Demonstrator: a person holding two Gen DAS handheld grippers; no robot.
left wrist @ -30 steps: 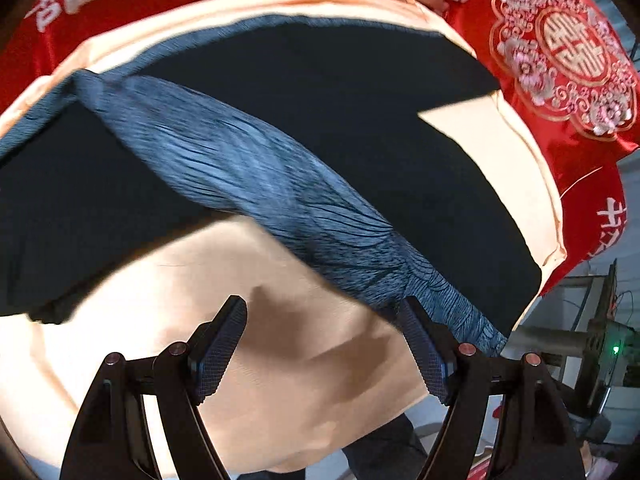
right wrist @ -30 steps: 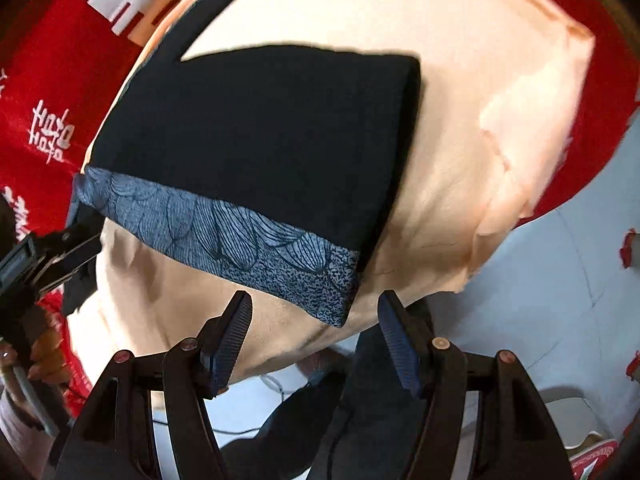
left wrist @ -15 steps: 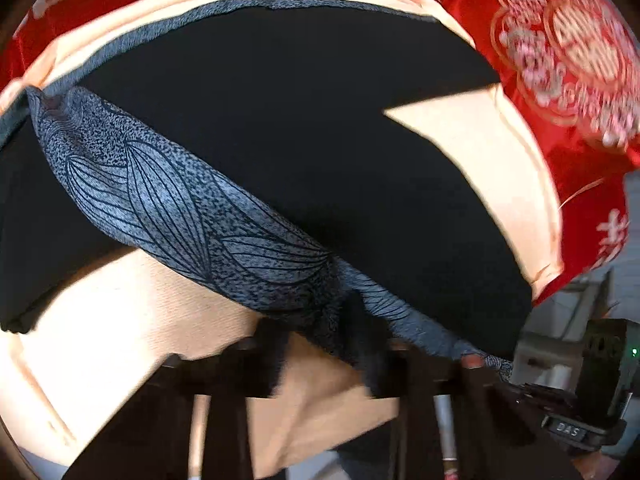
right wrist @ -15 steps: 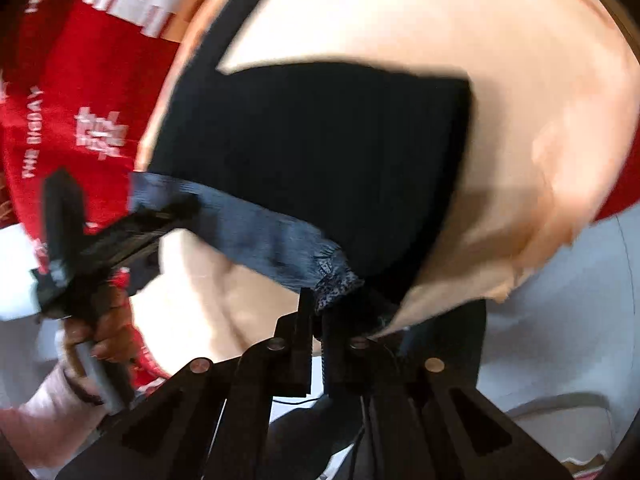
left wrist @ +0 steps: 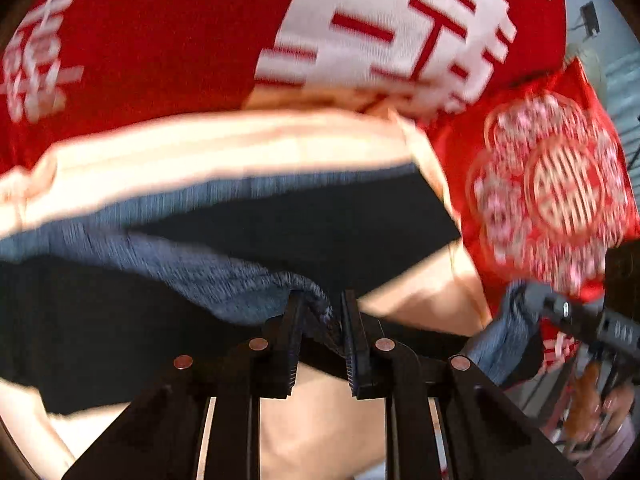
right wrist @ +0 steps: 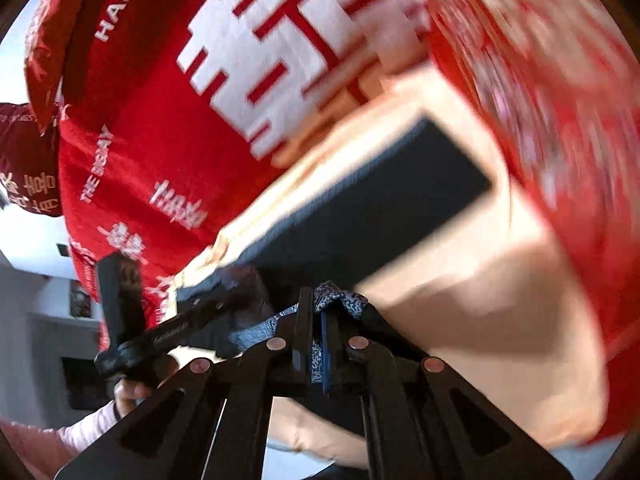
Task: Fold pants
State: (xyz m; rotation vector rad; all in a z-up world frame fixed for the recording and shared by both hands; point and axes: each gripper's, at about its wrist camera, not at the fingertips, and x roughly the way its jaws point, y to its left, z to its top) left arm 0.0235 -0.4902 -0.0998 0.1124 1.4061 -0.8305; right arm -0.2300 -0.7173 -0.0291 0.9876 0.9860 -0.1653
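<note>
I have both my left gripper [left wrist: 320,316] and right gripper [right wrist: 316,312] clamped on the patterned grey hem of the black fabric pants [left wrist: 280,236], lifted off the peach cloth [left wrist: 224,148]; I judge this fold only begun.

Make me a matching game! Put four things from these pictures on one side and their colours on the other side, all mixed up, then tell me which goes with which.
Things:
1. pants
2. waistband
3. sheet under the pants
4. blanket behind it
5. left gripper, right gripper: both clamp the waistband

Colours:
A. red with white characters
B. black
C. peach
D. blue-grey pattern

Pairs: 1-B, 2-D, 3-C, 4-A
</note>
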